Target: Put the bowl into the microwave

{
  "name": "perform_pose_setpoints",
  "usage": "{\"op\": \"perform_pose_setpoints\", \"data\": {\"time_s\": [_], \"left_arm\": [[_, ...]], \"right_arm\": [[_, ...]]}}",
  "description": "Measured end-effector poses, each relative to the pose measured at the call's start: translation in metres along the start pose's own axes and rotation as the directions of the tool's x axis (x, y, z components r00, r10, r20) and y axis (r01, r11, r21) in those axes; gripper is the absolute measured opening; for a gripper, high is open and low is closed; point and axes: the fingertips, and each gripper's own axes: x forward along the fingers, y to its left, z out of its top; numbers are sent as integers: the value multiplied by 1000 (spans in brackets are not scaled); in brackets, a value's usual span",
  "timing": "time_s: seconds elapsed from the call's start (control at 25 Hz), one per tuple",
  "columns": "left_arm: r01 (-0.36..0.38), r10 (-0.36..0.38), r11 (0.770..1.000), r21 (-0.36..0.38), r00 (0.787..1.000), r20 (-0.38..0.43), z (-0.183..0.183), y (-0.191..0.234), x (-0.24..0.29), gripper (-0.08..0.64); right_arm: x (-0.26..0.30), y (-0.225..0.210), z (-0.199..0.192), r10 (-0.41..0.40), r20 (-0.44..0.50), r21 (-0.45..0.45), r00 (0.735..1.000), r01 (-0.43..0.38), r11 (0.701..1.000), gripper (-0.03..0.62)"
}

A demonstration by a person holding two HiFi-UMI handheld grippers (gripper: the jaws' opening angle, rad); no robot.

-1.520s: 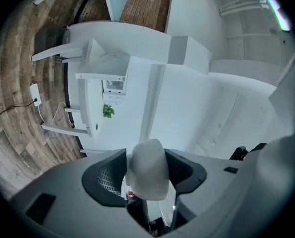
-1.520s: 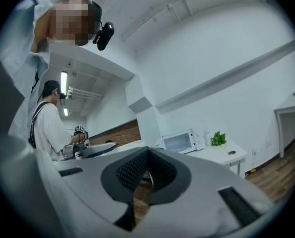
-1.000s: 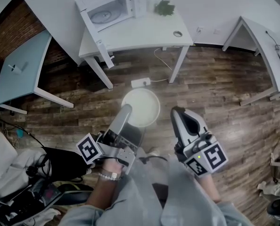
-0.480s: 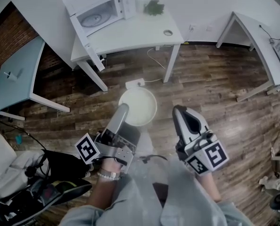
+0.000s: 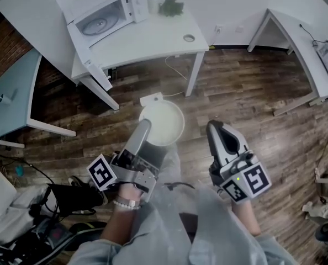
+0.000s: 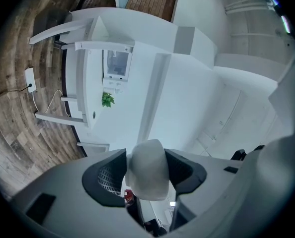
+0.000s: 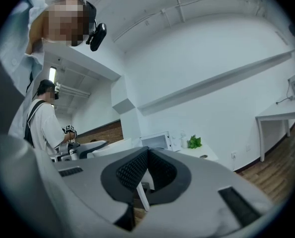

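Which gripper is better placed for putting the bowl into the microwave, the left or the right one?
Left. The left gripper is clamped on the rim of the bowl, and the open microwave stands ahead, toward the left. The right gripper is shut and empty.

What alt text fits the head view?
The left hand-held gripper holds a white bowl by its rim above a wooden floor; the right hand-held gripper is shut and empty. Ahead stands a white table with an open microwave.

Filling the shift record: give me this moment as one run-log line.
phase: carry; left tongs: shut on bowl; right tongs: shut, empty; microwave: open, on table ahead
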Motion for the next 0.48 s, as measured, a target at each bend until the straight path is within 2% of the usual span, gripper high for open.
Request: {"op": "perform_pose_setpoints", "data": {"time_s": [0.2, 0.48], "left_arm": [[-8, 8, 1000, -17, 1000, -1, -6, 12, 22, 224], [-8, 8, 999, -32, 1000, -1, 38, 23, 75, 224]], "right_arm": [[2, -21, 3, -7, -14, -7, 1000, 6, 1000, 2], [58, -57, 17, -22, -30, -44, 999, 21, 999, 2]]}}
